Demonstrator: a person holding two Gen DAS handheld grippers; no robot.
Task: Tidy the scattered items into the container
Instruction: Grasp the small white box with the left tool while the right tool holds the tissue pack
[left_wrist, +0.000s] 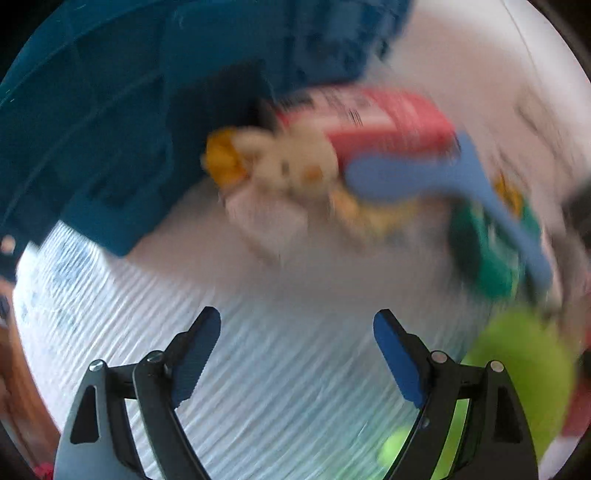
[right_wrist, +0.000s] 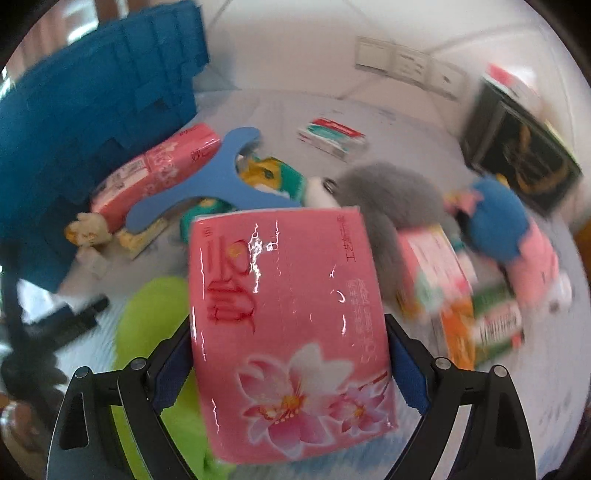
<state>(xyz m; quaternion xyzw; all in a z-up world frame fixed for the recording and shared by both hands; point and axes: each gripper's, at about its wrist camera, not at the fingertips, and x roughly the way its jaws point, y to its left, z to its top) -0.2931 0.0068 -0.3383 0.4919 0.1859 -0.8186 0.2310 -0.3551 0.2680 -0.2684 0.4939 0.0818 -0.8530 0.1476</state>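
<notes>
Tissue pack (right_wrist: 291, 332), pink with a flower print, sits clamped between the blue pads of the right gripper (right_wrist: 291, 363), lifted clear of the clutter on the pale tabletop (right_wrist: 406, 110), so the step in hand looks like carrying one item toward the blue container (right_wrist: 92, 122), whose ribbed wall rises at the left of the right wrist view. Around it the rest waits: a second pink pack (right_wrist: 159, 173) lies against the container's foot, a blue Y-shaped piece (right_wrist: 207, 184) lies across it and a green packet (right_wrist: 280, 177), a small cream plush (right_wrist: 88, 229) sits just beside the container, a grey furry toy (right_wrist: 384, 199) and a blue-and-pink plush (right_wrist: 517, 236) lie further right, and a lime-green object (right_wrist: 151, 317) lies under the held pack. The left gripper (left_wrist: 295, 354) stands wide with nothing between its pads, hanging over bare striped cloth near the container's edge (left_wrist: 110, 129); that view is blurred. Next, I judge, the pack must go over the rim and be let go inside, while the empty left gripper picks a nearby target, perhaps the cream plush.
</notes>
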